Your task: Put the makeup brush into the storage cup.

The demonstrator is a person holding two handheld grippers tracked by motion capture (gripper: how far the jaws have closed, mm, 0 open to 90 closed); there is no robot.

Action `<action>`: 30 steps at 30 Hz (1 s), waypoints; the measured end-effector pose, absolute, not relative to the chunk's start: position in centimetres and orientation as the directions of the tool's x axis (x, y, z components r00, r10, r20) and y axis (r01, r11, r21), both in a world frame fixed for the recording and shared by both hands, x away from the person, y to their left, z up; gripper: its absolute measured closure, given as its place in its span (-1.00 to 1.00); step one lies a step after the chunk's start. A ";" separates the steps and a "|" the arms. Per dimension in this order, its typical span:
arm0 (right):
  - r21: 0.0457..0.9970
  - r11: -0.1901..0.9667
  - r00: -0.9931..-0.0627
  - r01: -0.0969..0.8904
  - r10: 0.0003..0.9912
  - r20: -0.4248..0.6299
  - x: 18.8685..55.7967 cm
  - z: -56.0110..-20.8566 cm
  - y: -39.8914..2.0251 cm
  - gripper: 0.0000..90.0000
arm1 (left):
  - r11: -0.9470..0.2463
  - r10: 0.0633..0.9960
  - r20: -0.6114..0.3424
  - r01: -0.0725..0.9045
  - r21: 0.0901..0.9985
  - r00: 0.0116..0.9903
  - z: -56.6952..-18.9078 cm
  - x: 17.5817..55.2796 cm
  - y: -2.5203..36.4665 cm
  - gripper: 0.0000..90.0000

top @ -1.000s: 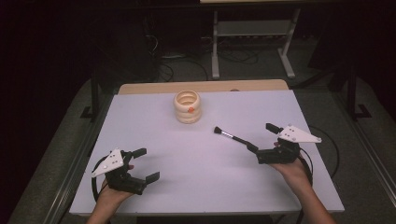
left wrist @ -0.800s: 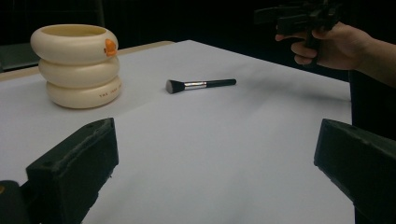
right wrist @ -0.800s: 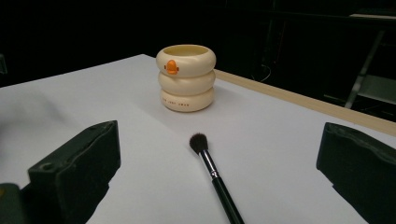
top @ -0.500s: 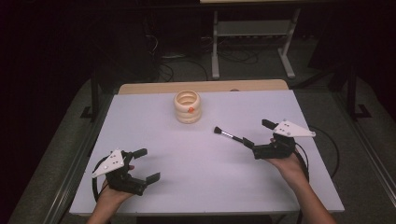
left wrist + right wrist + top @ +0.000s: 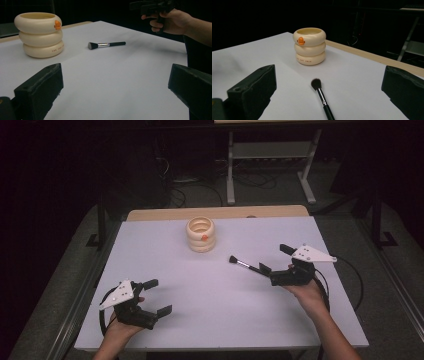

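My left gripper [image 5: 159, 297] sat low at the near left of the white table [image 5: 200, 285], jaws spread wide with nothing between them. My right gripper [image 5: 276, 258] hovered at the right side, jaws also spread apart and holding nothing. A makeup brush [image 5: 243, 264] lay flat on the table just ahead of my right jaws, its dark bristles pointing toward the cream ribbed cup [image 5: 201, 234]. That cup, shaped like three stacked rings with an orange mark on its side, stood upright near the far edge, apart from the brush.
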State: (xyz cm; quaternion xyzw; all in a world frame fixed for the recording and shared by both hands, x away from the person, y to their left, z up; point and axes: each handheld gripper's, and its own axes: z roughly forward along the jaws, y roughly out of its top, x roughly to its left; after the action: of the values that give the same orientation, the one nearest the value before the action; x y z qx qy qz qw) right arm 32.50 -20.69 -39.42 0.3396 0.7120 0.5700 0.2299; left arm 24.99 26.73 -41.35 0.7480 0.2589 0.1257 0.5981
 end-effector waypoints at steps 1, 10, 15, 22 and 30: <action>0.970 0.120 -0.666 0.212 0.744 0.054 32.6 -39.4 -20.7 -1.00 | -0.150 0.537 -0.122 0.237 0.960 0.835 -41.4 25.0 26.7 -1.00; 0.969 0.114 -0.665 0.221 0.744 0.064 33.1 -39.4 -20.4 -1.00 | -0.153 0.535 -0.123 0.238 0.959 0.836 -41.4 25.0 26.7 -1.00; 0.970 0.104 -0.662 0.220 0.746 0.070 33.3 -39.3 -20.4 -1.00 | -0.149 0.534 -0.126 0.240 0.959 0.836 -41.4 25.0 26.7 -1.00; 0.972 0.099 -0.659 0.215 0.749 0.069 33.8 -38.9 -20.3 -1.00 | -0.152 0.535 -0.124 0.239 0.959 0.836 -41.4 25.0 26.7 -1.00; 0.974 0.095 -0.656 0.205 0.752 0.065 34.4 -38.7 -20.0 -1.00 | -0.143 0.536 -0.129 0.240 0.960 0.834 -41.4 25.0 26.6 -1.00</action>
State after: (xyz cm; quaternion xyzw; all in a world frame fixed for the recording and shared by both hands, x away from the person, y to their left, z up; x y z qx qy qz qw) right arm 34.37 -20.00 -38.71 0.3410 0.7012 0.5800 0.2359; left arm 24.97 26.60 -41.43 0.7459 0.2602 0.1231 0.6007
